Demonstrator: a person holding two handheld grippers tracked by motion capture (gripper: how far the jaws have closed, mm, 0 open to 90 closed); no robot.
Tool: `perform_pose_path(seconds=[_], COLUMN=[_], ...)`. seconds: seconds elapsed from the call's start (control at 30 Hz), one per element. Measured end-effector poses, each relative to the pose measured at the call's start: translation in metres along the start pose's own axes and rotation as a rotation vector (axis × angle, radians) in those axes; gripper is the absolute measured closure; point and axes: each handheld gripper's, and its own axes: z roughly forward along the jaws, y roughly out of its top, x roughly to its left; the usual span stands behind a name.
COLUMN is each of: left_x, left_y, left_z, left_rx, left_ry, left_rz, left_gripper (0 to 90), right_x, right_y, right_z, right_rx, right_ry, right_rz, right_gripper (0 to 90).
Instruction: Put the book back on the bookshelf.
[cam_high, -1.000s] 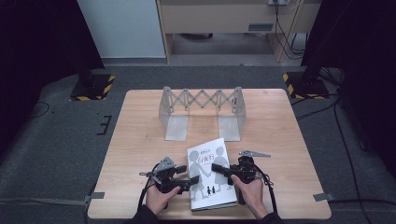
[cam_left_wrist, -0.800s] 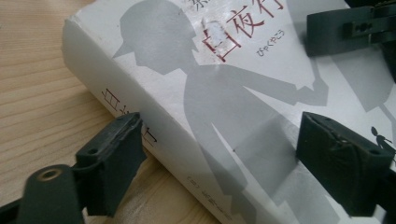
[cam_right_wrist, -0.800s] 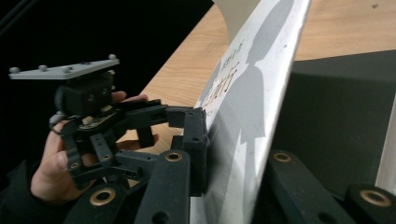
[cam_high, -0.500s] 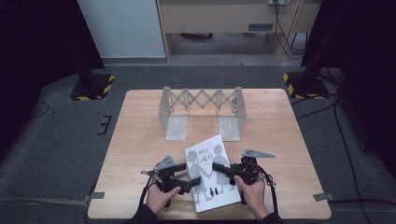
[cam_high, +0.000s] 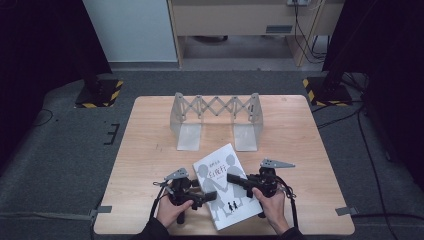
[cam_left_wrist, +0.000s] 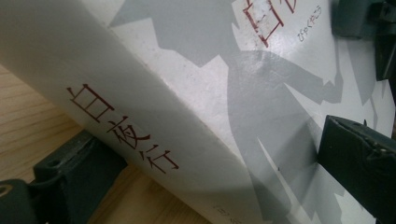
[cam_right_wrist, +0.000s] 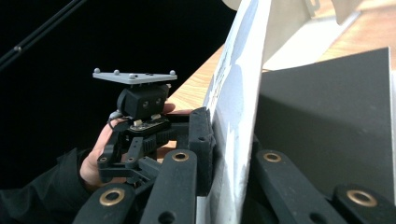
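Note:
A white book (cam_high: 220, 172) with grey figures and red characters lies near the table's front edge. My left gripper (cam_high: 206, 196) reaches in from the book's left. In the left gripper view the spine (cam_left_wrist: 140, 140) sits between the jaws of that gripper (cam_left_wrist: 210, 163), one below on the wood and one over the cover. Those jaws have just been opening and stand wide, not pressing. My right gripper (cam_high: 236, 179) comes from the right. In the right gripper view that gripper (cam_right_wrist: 229, 133) is shut on the thin front cover (cam_right_wrist: 238, 93), seen edge-on.
A folding metal rack (cam_high: 215, 112) with two flat feet stands at the table's middle back. Bare wood (cam_high: 150, 150) lies left and right of the book. The person's left hand (cam_right_wrist: 98, 158) holds the other gripper close by. Dark floor and yellow-striped stand bases surround the table.
Both hands and the book sit almost where they were a second ago; the grippers have edged slightly apart along the book's sides.

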Motion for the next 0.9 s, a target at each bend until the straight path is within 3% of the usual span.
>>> perform_pose_path(seconds=[0.13,0.3,0.57,0.77,0.9], left_x=[0.003,0.006,0.004,0.004,0.003], left_y=[-0.002,-0.006,-0.007,-0.008,-0.008], left_z=[0.002,0.006,0.006,0.007,0.007], left_rx=[0.016,0.03,0.02,0.005,0.005], left_ry=[0.0,0.006,0.022,0.024,0.035], left_rz=[-0.032,-0.082,-0.092,-0.108,-0.106], left_gripper=[0.0,0.3,0.9,1.6,2.4], right_x=[-0.004,-0.005,-0.008,-0.011,-0.013], right_y=[-0.001,-0.003,-0.005,-0.006,-0.005], right_z=[0.002,0.007,0.007,0.003,-0.004], right_rx=[0.014,0.047,0.069,0.074,0.07], right_ry=[-0.03,-0.115,-0.169,-0.205,-0.263], right_rz=[0.009,-0.064,-0.137,-0.148,-0.174], right_gripper=[80.5,70.3,59.7,52.5,51.1])
